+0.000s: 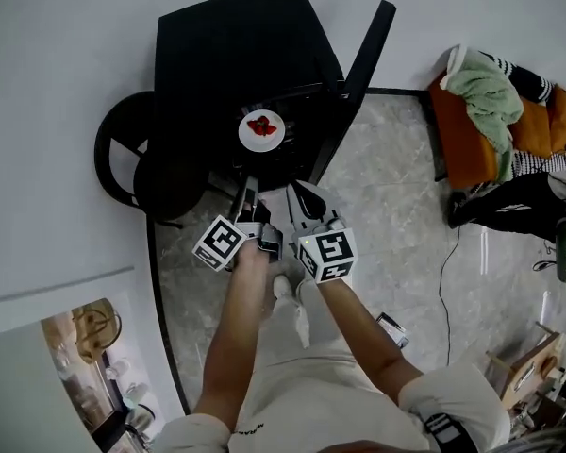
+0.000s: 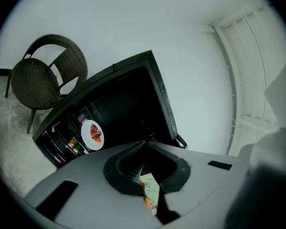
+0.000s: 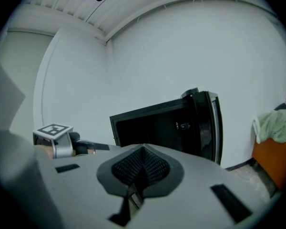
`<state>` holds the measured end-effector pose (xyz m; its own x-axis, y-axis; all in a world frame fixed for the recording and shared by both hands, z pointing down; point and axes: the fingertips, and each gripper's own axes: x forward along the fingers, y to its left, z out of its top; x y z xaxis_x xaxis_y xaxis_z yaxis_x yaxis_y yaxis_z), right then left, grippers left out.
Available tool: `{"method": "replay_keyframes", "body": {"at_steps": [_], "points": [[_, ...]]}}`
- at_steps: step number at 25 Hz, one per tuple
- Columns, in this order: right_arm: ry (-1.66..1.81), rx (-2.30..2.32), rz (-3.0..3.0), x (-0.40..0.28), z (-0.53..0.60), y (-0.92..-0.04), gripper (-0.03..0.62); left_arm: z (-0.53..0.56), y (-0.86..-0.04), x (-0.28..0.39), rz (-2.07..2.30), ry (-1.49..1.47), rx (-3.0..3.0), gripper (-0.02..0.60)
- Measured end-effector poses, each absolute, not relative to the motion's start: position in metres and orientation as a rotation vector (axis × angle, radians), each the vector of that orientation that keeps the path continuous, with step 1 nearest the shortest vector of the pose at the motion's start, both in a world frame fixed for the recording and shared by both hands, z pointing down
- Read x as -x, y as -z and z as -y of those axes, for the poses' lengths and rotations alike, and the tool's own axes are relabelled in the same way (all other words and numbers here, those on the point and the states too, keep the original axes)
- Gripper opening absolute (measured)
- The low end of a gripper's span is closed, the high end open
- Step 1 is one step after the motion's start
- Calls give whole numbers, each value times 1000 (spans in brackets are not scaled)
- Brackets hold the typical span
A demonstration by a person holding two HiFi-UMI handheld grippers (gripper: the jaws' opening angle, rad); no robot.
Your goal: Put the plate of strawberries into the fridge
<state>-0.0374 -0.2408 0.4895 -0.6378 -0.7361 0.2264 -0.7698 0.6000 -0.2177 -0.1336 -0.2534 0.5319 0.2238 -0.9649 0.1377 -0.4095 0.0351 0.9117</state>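
head: steeply down | gripper views: level, near | shared: fridge (image 1: 236, 55)

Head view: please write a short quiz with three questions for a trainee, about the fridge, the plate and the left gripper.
1. True or false: the plate of strawberries lies inside the fridge.
2. The fridge door is: A) shut, B) open, C) taken off.
3. Fill in the missing word: the left gripper is ____ (open or shut) and holds nothing.

Key: 1 true; 2 B; 3 shut.
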Motion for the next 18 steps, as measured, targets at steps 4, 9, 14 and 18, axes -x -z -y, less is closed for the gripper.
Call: {"method": "replay_keyframes", "body": {"at_steps": [4, 9, 14, 18], "points": [[-455, -1292, 2705, 35, 233, -474, 3, 242, -514, 129, 1369, 686, -1581, 0], [-430, -1293, 2727, 36, 231, -446, 3, 236, -485, 125, 1415, 639, -1663, 0], [-427, -1284, 2739, 33, 227, -423, 3, 220, -461, 122, 1479, 585, -1721, 0], [-411, -1269, 2740, 30, 217, -404, 3, 208, -436, 114, 1505, 524, -1804, 0]]}}
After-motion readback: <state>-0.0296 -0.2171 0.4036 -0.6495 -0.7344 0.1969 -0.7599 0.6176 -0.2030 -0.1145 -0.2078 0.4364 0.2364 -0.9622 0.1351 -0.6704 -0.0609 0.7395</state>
